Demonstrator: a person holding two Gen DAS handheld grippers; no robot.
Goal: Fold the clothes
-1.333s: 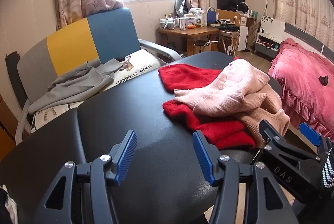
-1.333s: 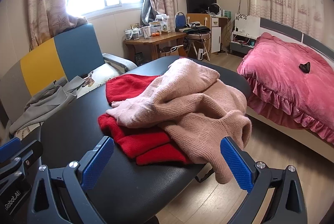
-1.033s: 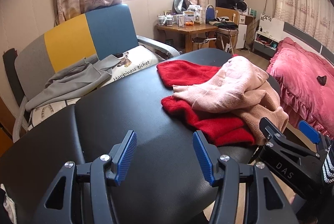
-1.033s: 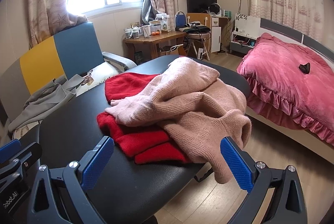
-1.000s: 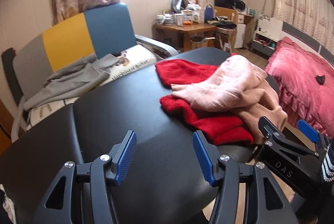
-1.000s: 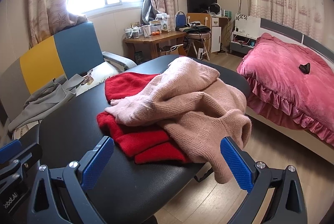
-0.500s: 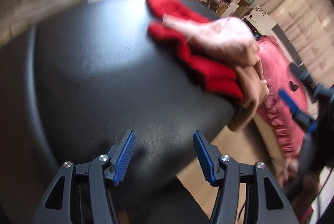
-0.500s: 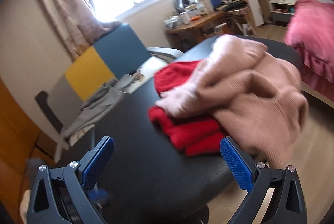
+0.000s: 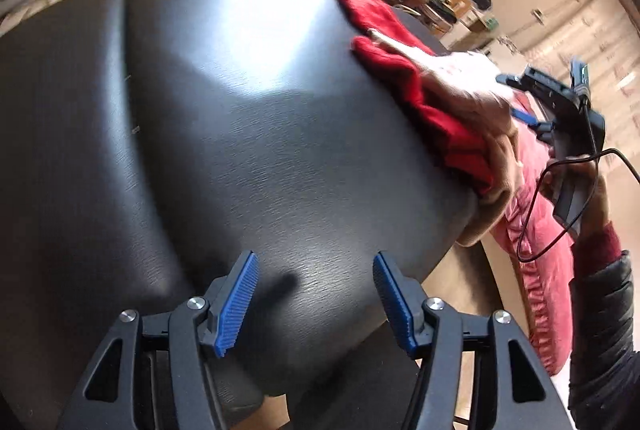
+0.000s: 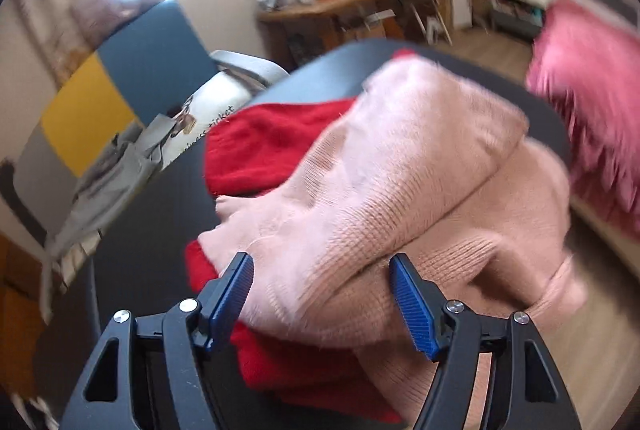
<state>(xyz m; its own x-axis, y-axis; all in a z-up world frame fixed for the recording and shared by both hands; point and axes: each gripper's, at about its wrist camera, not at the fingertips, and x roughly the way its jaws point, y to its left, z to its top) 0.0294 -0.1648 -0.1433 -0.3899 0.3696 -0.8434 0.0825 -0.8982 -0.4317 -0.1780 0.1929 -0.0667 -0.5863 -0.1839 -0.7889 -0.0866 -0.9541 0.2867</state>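
- The right gripper is right down in the clothes pile, blue pads spread apart with a fold of the pink sweater bulging up between them. The pads sit either side of the fold but haven't squeezed it.
- That pink sweater is lying on top of a red sweater, and both sit on the black padded table. Red pokes out on the left of the pink one and underneath it near the gripper's left pad.
- From the left wrist camera, the left gripper hangs over a bare stretch of the black table, jaws apart, nothing between them, well away from the clothes.
- Same view: the red sweater and pink sweater are off at the far right edge of the table, with pink fabric drooping over the edge.
- The right gripper shows up there too, held in the person's hand, nose against the pink knit. A black cable loops down from it.
- Background stuff: a chair with yellow and blue panels with grey clothing dumped on it, a wooden desk full of clutter, and a pink bed on the right. The right view is pretty blurry at the edges.
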